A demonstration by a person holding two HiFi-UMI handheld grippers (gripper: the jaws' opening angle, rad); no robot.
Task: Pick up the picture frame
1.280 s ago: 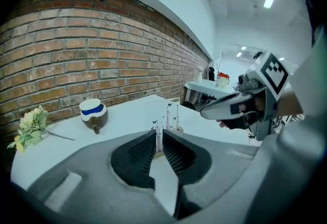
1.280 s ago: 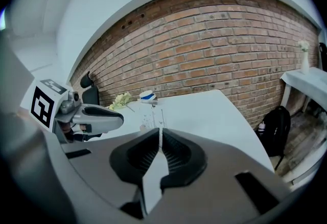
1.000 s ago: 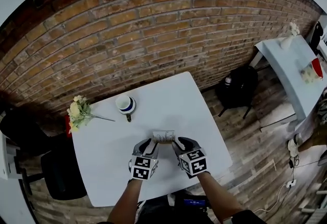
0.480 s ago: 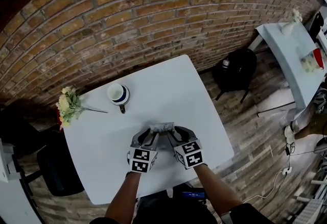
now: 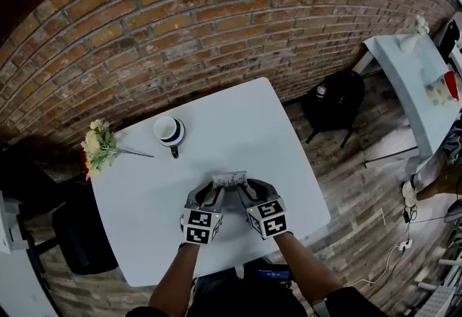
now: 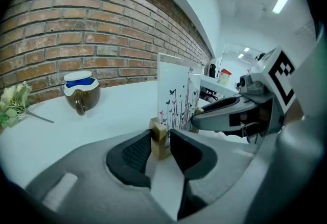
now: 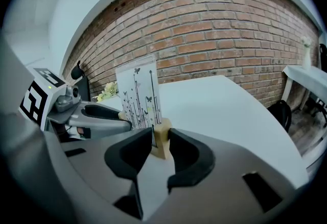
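Head view: picture frame upright on worktop, on person's side of cup. Left tool, right tool: jaws just closing, each pinching one wooden foot. Grab looks done. Lift not yet done.

White bench beside a brick wall, carrying a mug and, at its left edge, flowers; another table stands well apart.
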